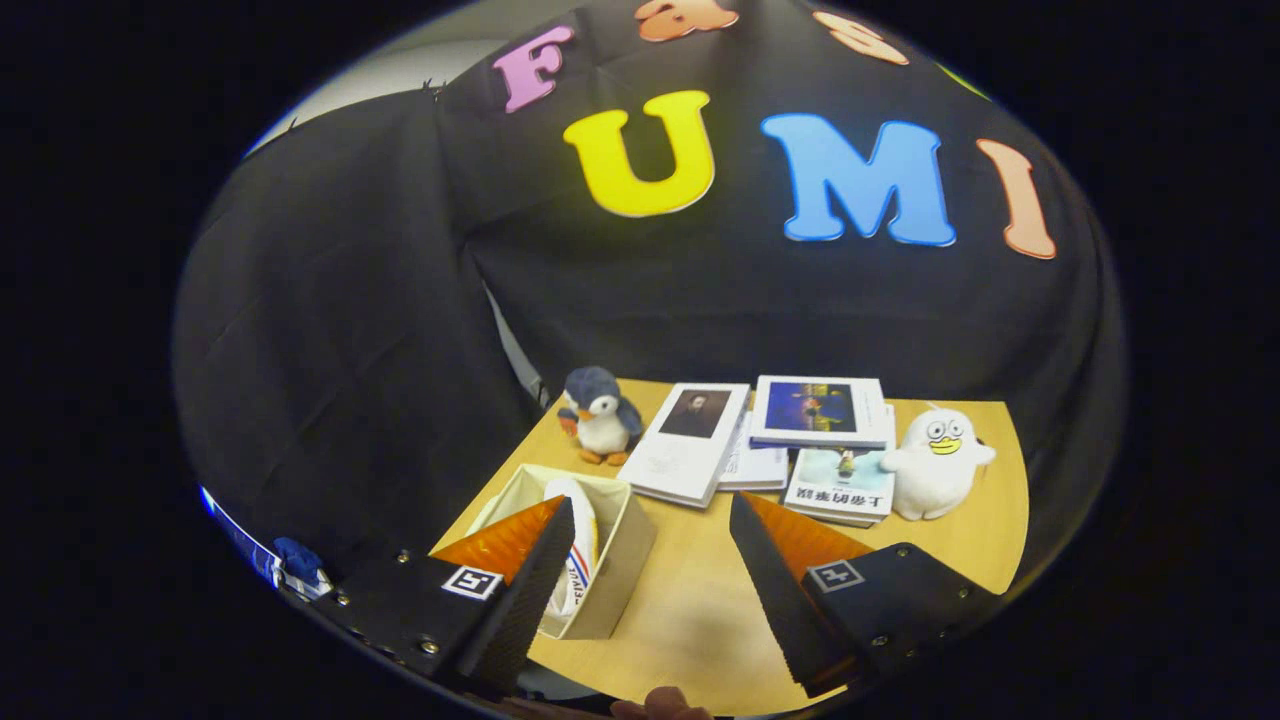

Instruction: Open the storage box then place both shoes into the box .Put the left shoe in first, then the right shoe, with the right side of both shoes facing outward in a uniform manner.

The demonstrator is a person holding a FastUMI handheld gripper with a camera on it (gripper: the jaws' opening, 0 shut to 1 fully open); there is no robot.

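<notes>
**Hand-held gripper spread wide above the counter, holding nothing**

The hand-held gripper (650, 520) hangs over the wooden counter (690, 600) with its two fingers set far apart and nothing between them but bare counter. Neither finger touches any object. The left finger stands in front of the storage box (625, 560), hiding part of it. The box is open at the top, and a white shoe (580, 555) with red and blue stripes lies inside it. Farther off, beyond the fingers, a plush penguin (600, 415) stands at the left, several books (820, 410) lie spread and partly stacked in the middle, and a white plush ghost-like toy (938, 462) sits at the right. A fingertip (665, 705) shows at the near edge, between the fingers.
</notes>
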